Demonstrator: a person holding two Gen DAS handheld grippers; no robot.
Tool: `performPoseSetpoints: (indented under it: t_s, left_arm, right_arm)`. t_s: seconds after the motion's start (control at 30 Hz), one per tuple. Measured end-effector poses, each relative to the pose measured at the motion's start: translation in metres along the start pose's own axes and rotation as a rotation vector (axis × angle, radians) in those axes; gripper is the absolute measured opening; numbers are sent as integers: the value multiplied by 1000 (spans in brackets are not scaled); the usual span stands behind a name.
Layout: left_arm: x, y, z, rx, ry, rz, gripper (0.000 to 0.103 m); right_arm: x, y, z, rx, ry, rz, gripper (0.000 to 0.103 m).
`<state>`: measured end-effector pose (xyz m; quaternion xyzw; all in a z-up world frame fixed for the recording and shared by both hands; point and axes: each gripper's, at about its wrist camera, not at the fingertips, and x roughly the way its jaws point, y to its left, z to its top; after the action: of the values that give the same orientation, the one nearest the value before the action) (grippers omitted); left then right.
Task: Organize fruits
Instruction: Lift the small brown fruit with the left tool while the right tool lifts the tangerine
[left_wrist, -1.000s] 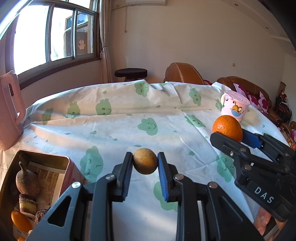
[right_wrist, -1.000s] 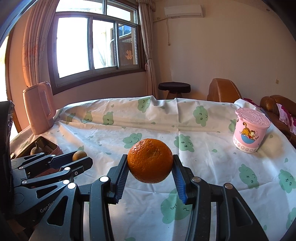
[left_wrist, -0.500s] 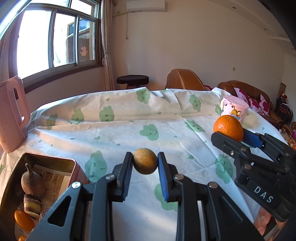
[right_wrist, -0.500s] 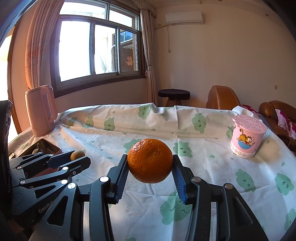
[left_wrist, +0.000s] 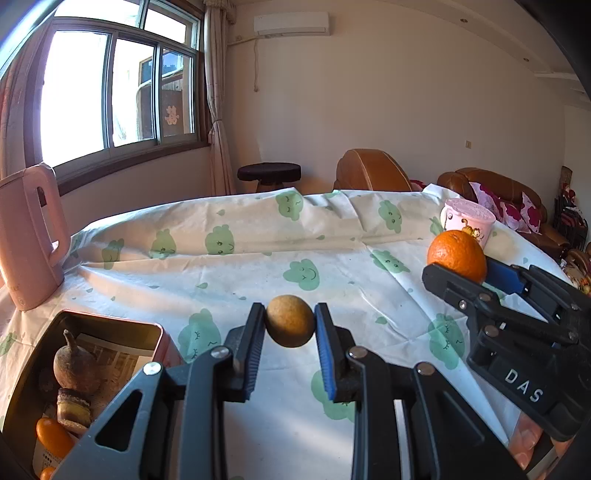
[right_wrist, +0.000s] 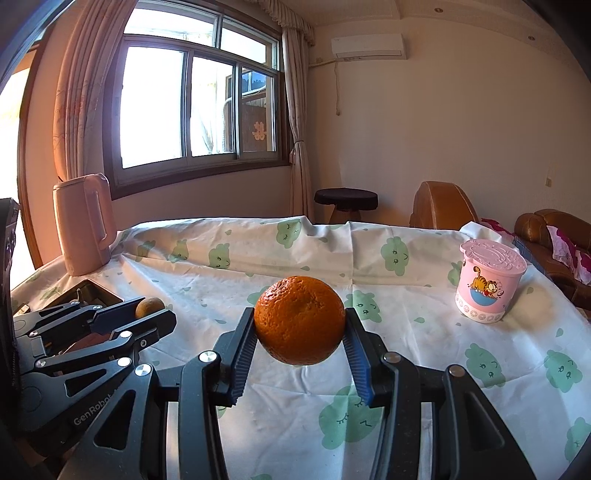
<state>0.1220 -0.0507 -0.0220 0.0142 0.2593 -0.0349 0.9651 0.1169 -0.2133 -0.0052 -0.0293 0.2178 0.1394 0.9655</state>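
My left gripper (left_wrist: 290, 325) is shut on a small round brown fruit (left_wrist: 290, 320), held above the tablecloth. The same brown fruit (right_wrist: 149, 307) shows at the left of the right wrist view, pinched in the left gripper (right_wrist: 142, 314). My right gripper (right_wrist: 300, 326) is shut on a large orange (right_wrist: 300, 320), also off the table. That orange (left_wrist: 458, 255) and the right gripper (left_wrist: 476, 275) appear at the right of the left wrist view. A red tin box (left_wrist: 149, 331) at lower left holds a brown pear-like fruit (left_wrist: 75, 365) and small orange fruits (left_wrist: 53, 437).
A pink kettle (right_wrist: 83, 225) stands at the table's far left. A pink lidded cup (right_wrist: 487, 284) with a cartoon cat sits at the right. The table (right_wrist: 369, 258) wears a white cloth with green prints. Brown chairs and a dark stool stand beyond it.
Both views have tilted up a little, so the table sits lower in frame. Each gripper keeps the same hold on its fruit.
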Motion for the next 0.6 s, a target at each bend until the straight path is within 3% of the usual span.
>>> performPoseSetpoints:
  t_s: [0.6]
  left_arm:
    - [-14,2,-1,-4,-68,16,29]
  right_arm:
    - [-11,3,0,-17,-64,-19,48]
